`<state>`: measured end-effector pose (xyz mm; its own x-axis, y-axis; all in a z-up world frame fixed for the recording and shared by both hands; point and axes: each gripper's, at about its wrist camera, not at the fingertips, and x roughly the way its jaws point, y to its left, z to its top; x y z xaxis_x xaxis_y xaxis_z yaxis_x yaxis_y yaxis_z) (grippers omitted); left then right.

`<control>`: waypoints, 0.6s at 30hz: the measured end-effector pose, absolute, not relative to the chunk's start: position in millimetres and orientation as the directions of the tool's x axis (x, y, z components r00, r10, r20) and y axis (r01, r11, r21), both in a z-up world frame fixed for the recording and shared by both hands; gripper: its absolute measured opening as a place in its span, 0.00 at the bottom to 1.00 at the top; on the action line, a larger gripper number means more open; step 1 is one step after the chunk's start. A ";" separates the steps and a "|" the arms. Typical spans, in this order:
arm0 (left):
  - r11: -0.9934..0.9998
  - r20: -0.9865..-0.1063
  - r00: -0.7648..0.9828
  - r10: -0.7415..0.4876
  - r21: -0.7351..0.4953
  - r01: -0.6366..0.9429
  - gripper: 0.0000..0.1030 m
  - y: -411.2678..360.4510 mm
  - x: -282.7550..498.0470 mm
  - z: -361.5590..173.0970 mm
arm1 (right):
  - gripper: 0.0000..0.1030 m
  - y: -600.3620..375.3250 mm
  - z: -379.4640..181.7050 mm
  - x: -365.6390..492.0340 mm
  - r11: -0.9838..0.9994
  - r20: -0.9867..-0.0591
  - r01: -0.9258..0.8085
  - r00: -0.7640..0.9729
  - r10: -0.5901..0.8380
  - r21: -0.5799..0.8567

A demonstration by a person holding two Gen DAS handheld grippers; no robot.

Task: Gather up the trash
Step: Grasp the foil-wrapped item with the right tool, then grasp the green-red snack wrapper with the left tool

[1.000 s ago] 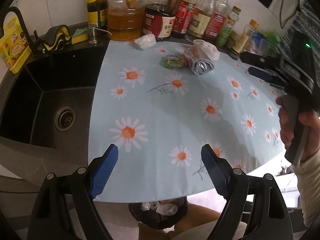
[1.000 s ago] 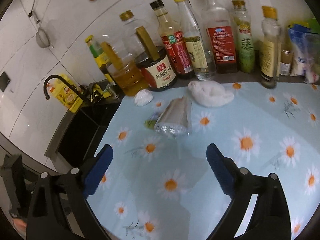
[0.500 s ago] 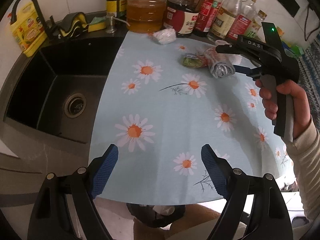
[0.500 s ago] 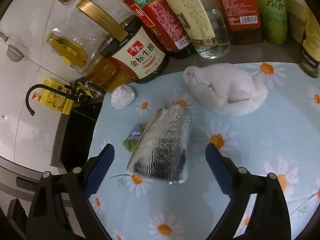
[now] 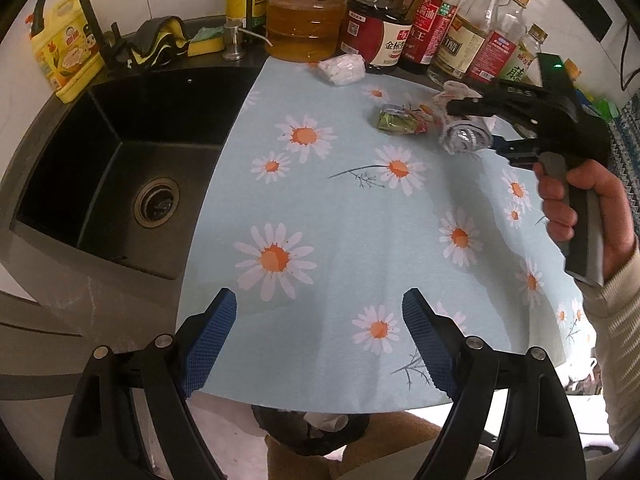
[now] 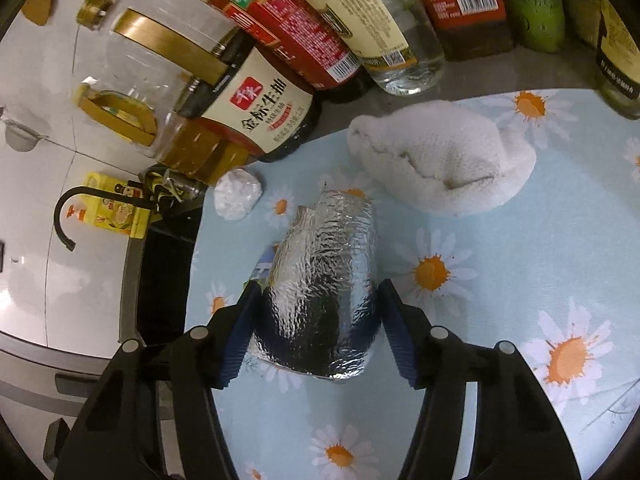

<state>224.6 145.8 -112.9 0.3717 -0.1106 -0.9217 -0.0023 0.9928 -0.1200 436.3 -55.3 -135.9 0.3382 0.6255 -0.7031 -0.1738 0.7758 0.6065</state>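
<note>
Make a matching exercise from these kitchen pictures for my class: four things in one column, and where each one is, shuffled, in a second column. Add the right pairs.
Things
1. foil pouch
2. white cloth
3. crumpled white wad
4. left gripper

Places
A. beside the dark soy sauce jug
B. over the near edge of the daisy mat, open, holding nothing
C. between the right gripper's fingers
D. beyond the pouch, in front of the bottles

Pairs: 1-C, 2-D, 3-A, 4-B

L gripper (image 5: 318,334) hovering w/ jaws wide over daisy cloth (image 5: 360,240); R gripper (image 5: 476,128) closing round foil roll (image 5: 464,138) nr bottles (image 5: 452,36).
</note>
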 end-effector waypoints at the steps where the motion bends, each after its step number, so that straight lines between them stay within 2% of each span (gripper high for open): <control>1: 0.993 -0.922 0.372 -0.111 -0.120 -0.002 0.80 145.0 227.4 -112.3 | 0.58 -57.1 -132.7 433.5 0.773 -0.699 -0.180 0.340 0.630 0.609; 10: 0.993 -0.913 0.389 -0.120 -0.103 0.066 0.80 120.3 264.9 -103.0 | 0.58 -86.6 -113.4 397.2 0.769 -0.677 -0.231 0.370 0.636 0.596; 12: 0.993 -0.911 0.396 -0.111 -0.092 0.068 0.87 112.6 277.6 -101.2 | 0.58 -97.8 -110.4 385.4 0.774 -0.674 -0.242 0.387 0.630 0.585; 18: 0.988 -0.911 0.385 -0.145 -0.111 0.111 0.92 85.2 319.9 -103.5 | 0.59 -126.9 -106.6 353.5 0.777 -0.660 -0.252 0.417 0.625 0.577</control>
